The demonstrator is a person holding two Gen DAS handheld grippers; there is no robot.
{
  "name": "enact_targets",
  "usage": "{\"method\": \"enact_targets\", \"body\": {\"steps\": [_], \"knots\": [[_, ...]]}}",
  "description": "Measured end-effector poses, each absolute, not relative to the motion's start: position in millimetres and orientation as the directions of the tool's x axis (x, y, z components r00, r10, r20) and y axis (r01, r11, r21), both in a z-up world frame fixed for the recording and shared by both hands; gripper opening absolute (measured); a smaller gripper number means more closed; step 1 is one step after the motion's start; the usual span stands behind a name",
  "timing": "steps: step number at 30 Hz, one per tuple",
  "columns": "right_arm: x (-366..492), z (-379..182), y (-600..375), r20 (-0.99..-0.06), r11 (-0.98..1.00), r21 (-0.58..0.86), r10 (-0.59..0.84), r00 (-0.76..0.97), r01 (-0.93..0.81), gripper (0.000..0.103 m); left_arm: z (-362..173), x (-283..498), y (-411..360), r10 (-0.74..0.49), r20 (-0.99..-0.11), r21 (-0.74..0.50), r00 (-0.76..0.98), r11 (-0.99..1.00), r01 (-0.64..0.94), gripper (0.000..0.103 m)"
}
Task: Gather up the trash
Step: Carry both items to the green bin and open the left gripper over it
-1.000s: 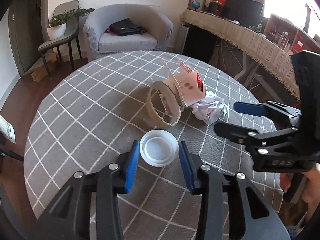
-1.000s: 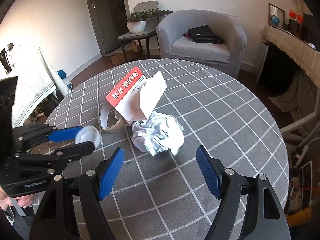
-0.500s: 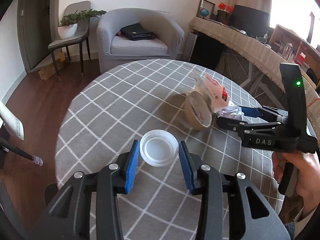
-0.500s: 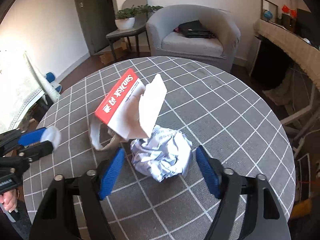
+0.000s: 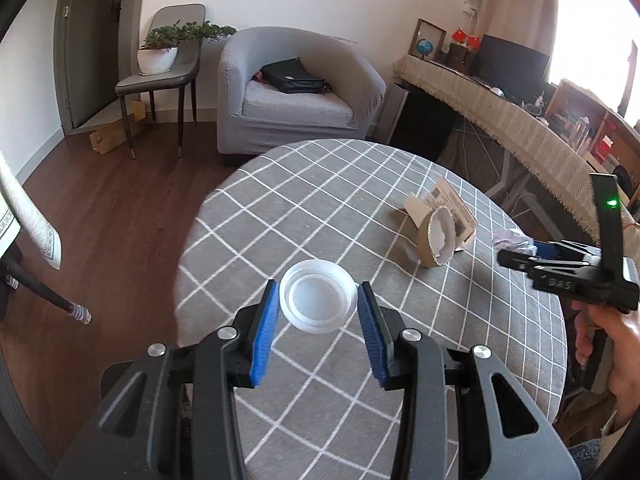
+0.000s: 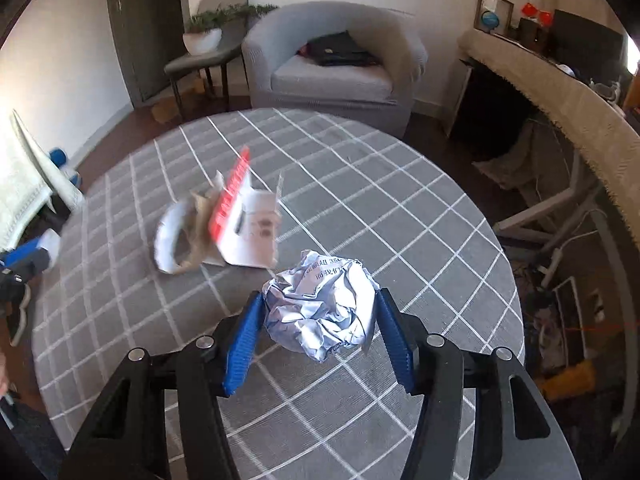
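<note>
The left gripper (image 5: 318, 316) pinched a round white plastic lid (image 5: 318, 302) between its 2 ribbed blue pads (image 5: 264, 336), the lid's smooth concentric rings facing up, held above the near left part of the round table (image 5: 340, 208). A grey cloth with a white grid covered that table.

The right gripper (image 6: 320, 332) squeezed a crumpled paper ball (image 6: 322, 308), white and creased with dark printed characters, between its 2 blue pads (image 6: 242, 340), both touching the ball's sides. From the left wrist view the right gripper (image 5: 520, 254) showed at the far right edge, black with a green light, gripped by a bare hand (image 5: 616, 344).

On the cloth beyond the ball lay a brown cardboard tape roll (image 6: 176, 244), tilted on edge, touching a folded white card package (image 6: 248, 228) with a red strip; both were blurred in the right view. In the left view the tape roll (image 5: 436, 240) leaned against the card package (image 5: 452, 206).

Far behind stood a grey fabric armchair (image 5: 296, 88) bearing a black bag (image 5: 294, 76), and a chair with a potted plant (image 5: 160, 50).
</note>
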State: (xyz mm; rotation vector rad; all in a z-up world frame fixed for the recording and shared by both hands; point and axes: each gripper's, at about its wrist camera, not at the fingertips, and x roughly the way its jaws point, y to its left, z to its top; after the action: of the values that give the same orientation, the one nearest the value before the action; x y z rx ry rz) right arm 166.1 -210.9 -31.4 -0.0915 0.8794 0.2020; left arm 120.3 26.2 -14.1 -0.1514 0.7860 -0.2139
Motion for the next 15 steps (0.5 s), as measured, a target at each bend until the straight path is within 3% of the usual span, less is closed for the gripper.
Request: {"method": "enact_targets", "body": {"steps": [15], "knots": [[142.3,14.2,-114.9,-0.681,0.868,0.151,0.439,0.587,-0.474,0.058,-33.0,111.5,85.4,-0.145,-0.691,-0.185,0.709,0.982,0.02,0.042]]}}
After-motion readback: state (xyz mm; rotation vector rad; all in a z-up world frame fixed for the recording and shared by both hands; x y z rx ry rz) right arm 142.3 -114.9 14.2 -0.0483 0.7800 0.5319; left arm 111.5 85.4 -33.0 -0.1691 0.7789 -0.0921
